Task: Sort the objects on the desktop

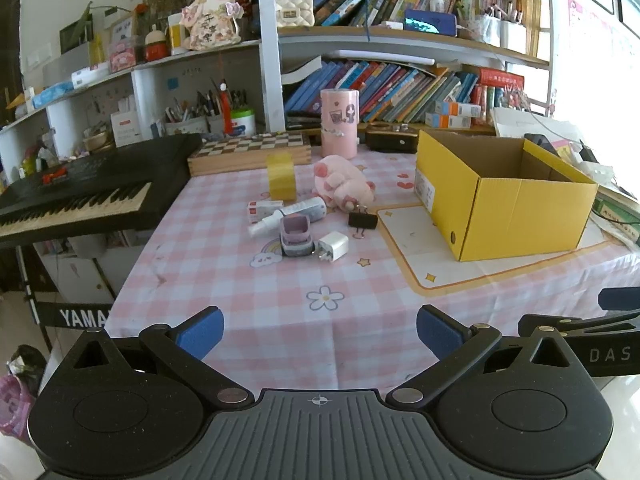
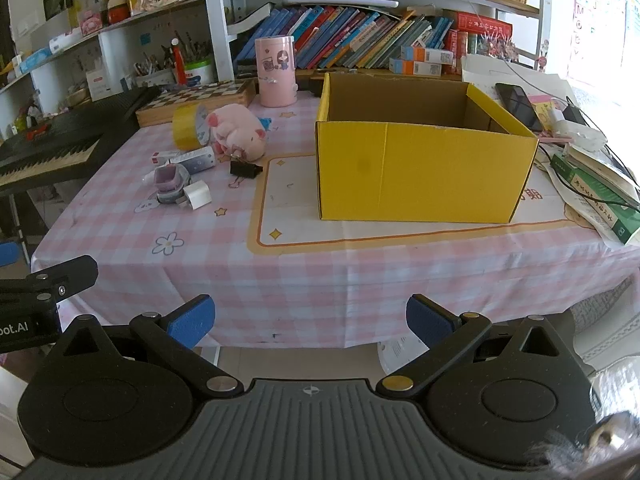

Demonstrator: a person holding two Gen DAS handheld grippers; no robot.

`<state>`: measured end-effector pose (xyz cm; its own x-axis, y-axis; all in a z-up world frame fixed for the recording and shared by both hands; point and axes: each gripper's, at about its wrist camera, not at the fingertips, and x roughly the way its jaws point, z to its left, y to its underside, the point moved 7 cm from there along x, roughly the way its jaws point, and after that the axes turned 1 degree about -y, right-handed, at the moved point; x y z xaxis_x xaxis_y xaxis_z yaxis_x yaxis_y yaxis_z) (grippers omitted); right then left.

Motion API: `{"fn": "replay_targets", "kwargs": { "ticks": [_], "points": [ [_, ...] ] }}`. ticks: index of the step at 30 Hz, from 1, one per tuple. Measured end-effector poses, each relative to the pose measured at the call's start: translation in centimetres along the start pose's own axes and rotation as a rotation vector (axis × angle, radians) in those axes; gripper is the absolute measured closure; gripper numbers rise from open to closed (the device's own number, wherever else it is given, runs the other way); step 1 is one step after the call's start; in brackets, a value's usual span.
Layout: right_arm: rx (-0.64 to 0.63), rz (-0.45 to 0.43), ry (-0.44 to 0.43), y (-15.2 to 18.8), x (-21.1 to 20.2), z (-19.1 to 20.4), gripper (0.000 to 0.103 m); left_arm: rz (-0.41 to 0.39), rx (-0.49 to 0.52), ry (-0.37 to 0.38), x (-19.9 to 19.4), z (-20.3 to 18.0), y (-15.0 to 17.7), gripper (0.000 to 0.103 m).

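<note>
An open yellow cardboard box (image 1: 516,210) (image 2: 424,176) stands on the pink checked tablecloth (image 1: 280,312). Left of it lies a cluster: a pink plush pig (image 1: 344,184) (image 2: 238,130), a yellow tape roll (image 1: 281,176) (image 2: 188,126), a black binder clip (image 1: 362,221) (image 2: 245,170), a white charger plug (image 1: 333,246) (image 2: 197,195), a purple-lidded small case (image 1: 295,236) (image 2: 170,184) and a white spray bottle (image 1: 288,214). My left gripper (image 1: 320,330) is open and empty at the table's near edge. My right gripper (image 2: 310,318) is open and empty, before the table's front edge.
A pink cylinder tin (image 1: 339,122) (image 2: 276,72) and a wooden chessboard box (image 1: 250,152) stand at the back. A black keyboard (image 1: 80,196) lies left of the table. Bookshelves fill the rear. A phone (image 2: 518,106), papers and books lie right of the box.
</note>
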<state>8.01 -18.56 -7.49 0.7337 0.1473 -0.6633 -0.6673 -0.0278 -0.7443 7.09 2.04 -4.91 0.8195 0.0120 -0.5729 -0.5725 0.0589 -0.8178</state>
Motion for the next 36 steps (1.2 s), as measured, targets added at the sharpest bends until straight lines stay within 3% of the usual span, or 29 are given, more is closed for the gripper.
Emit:
{"fn": "replay_targets", "kwargs": {
  "ticks": [36],
  "points": [
    [-0.028,0.015,-0.027,0.5,0.1,2.2,0.002,0.015,-0.023,-0.012,-0.1,0.6,0.2,0.0]
  ]
}}
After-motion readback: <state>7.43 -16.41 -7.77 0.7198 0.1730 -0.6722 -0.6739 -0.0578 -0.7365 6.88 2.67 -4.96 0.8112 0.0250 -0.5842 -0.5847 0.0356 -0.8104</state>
